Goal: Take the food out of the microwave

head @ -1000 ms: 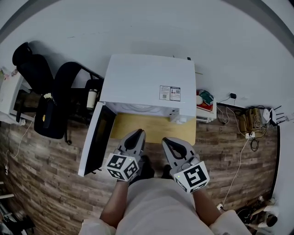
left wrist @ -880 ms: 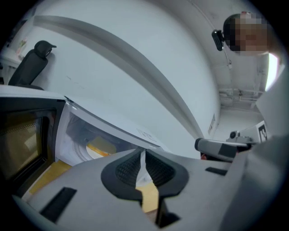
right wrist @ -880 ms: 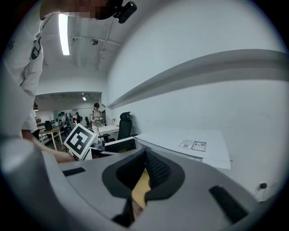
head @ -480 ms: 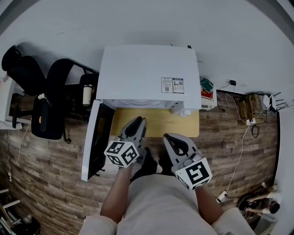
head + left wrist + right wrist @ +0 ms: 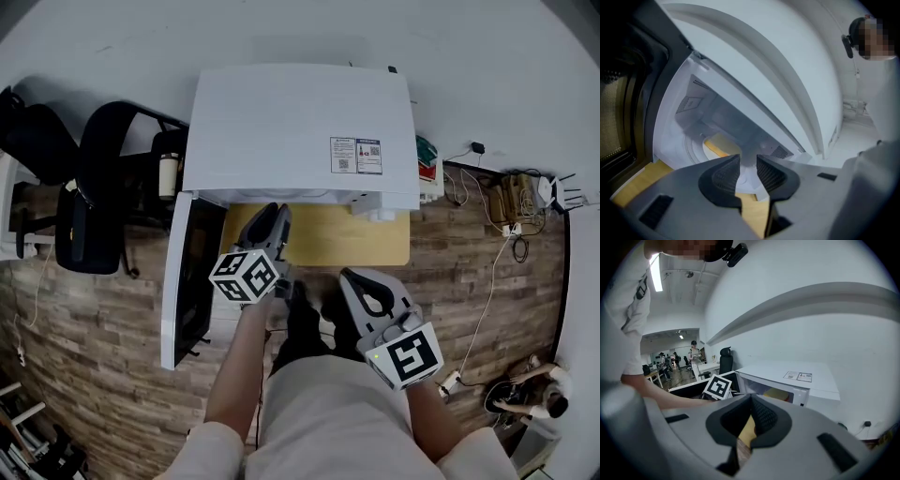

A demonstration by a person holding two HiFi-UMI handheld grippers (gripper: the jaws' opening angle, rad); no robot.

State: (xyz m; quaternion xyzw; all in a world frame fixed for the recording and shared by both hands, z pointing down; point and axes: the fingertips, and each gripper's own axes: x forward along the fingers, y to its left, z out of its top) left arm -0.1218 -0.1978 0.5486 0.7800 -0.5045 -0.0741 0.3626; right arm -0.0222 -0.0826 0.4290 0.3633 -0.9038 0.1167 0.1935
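Door open; food still inside microwave, at the left gripper's 10 o'clock. Its empty jaws are opening; right gripper closed, empty.

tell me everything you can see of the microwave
The microwave is a white box with a flat top bearing two small labels near its right front corner. It stands on a yellow wooden table by a white wall. Its dark-windowed door hangs wide open to the left. Inside, the white cavity holds yellow food on a round turntable.
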